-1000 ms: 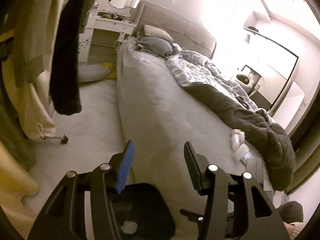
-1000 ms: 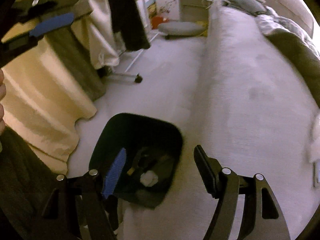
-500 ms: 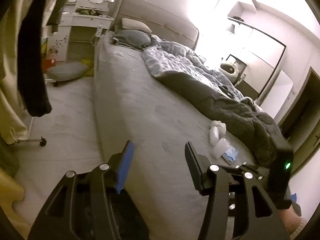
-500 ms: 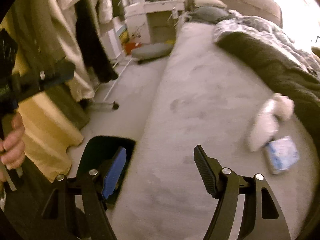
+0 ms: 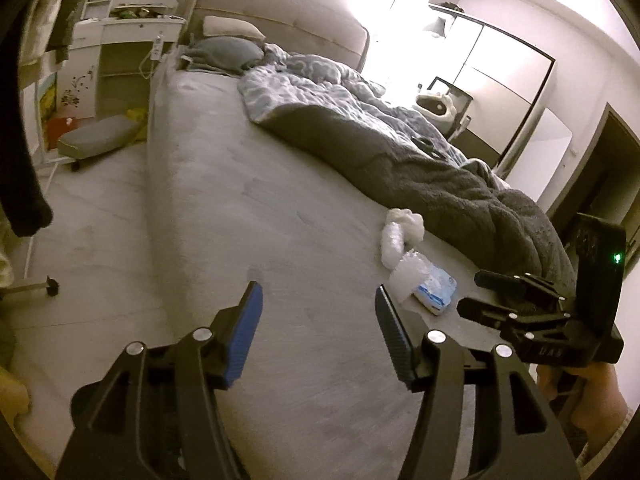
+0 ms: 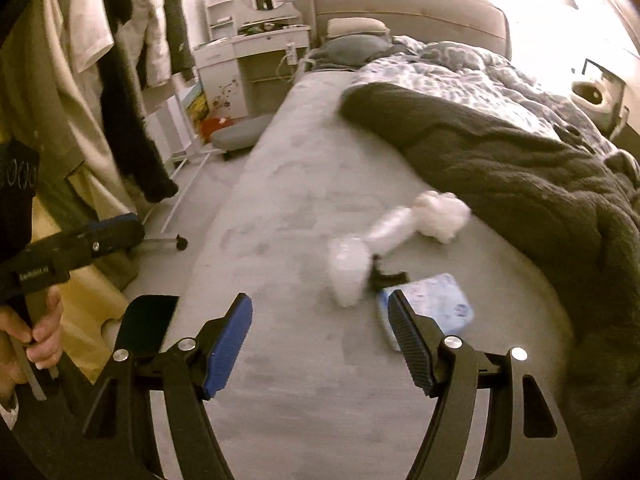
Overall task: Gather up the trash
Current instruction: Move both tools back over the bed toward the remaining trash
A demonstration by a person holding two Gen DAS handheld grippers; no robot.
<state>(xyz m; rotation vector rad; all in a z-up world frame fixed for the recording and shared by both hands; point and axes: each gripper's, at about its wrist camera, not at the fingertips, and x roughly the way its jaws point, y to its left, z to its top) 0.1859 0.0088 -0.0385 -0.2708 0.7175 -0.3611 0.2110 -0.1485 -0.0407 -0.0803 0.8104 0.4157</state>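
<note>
On the grey bed (image 5: 248, 216) lie several pieces of trash: a crumpled white tissue wad (image 5: 406, 220) (image 6: 442, 210), a clear plastic wrapper (image 5: 408, 276) (image 6: 348, 272) and a blue-and-white tissue pack (image 5: 436, 294) (image 6: 436, 304). My left gripper (image 5: 318, 328) hovers over the bed short of them; its jaws are opening with nothing between them. My right gripper (image 6: 320, 344) stands open and empty, its right finger just in front of the tissue pack. A black bin (image 6: 146, 324) sits on the floor by the bed's near corner.
A dark grey blanket (image 5: 460, 184) covers the bed's right half, right behind the trash. Clothes on a wheeled rack (image 6: 120, 92) hang at the left. A grey cushion (image 5: 98, 140) lies on the floor by a white dressing table (image 6: 248, 52).
Both grippers have swung away from the black bin on the floor toward the bed. The trash on the bed has come closer in both views. The left jaws stand a little wider.
</note>
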